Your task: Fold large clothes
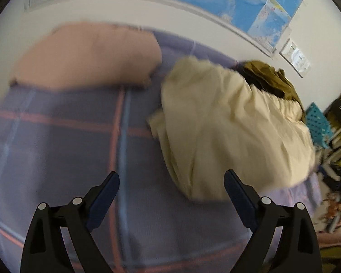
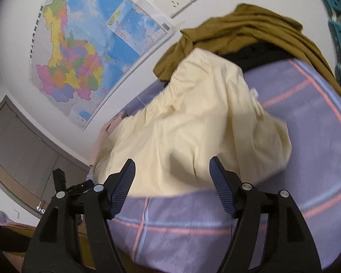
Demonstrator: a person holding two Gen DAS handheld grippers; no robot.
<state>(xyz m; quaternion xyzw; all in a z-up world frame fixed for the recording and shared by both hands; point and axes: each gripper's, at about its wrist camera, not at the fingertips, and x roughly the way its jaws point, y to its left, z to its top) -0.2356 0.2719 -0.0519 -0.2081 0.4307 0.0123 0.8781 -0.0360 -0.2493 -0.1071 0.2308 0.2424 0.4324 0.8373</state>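
Over bedsheet (image 1: 56,136): both grippers' fingers (image 1: 106,188) (image 2: 125,177) spread wide, empty; cream garment (image 2: 193,125) ahead.

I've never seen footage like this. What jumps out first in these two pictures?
A crumpled pale yellow garment lies heaped in the middle of a purple bedsheet with pink and blue stripes, with an olive-brown cloth bunched behind it by the wall. A colourful wall map hangs above. In front, the black two-finger right gripper stands open before the garment, and the left gripper is open too, both empty.
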